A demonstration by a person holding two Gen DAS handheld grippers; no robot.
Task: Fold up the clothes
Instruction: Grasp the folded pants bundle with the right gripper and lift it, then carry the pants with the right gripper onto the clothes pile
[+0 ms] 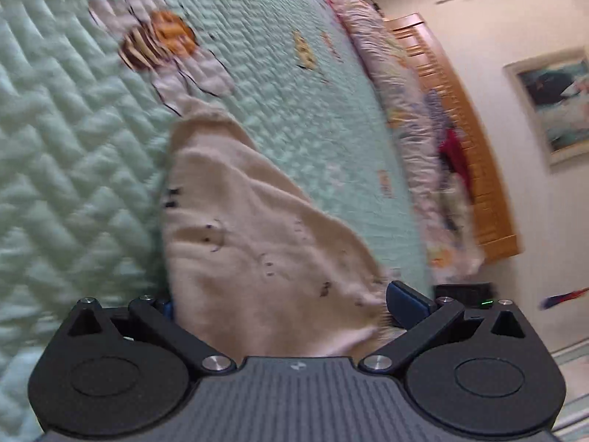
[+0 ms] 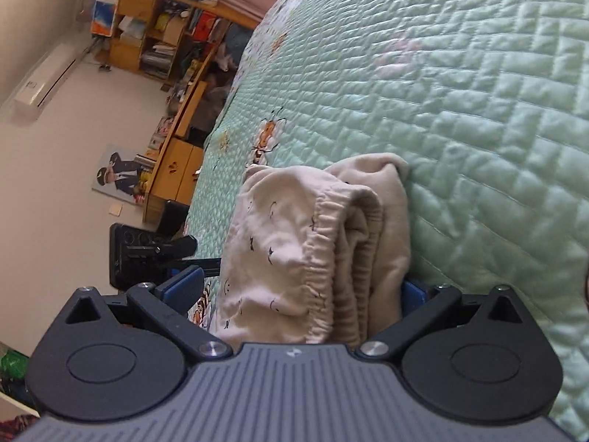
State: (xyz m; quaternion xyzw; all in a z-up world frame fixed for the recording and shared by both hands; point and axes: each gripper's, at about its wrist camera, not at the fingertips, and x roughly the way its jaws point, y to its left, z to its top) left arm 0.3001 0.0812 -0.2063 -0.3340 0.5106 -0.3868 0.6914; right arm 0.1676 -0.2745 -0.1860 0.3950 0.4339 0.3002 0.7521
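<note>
While in right gripper (image 2: 299,289), printed garment (image 2: 279,228).

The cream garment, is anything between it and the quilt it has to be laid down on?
Nothing visible. The cream garment sits between the fingers of both the left hand-held gripper and the right hand-held gripper, and only bare green quilt shows around the cloth in both views.

Both views were evenly lit by soft, diffuse light, with no glare and only faint shadows. The left wrist view was smeared by motion blur, worst on the quilt (image 1: 73,147) at left and the framed picture (image 1: 556,103) at right. The right wrist view was sharper. Fisheye distortion bent edges, dark at corners.
</note>
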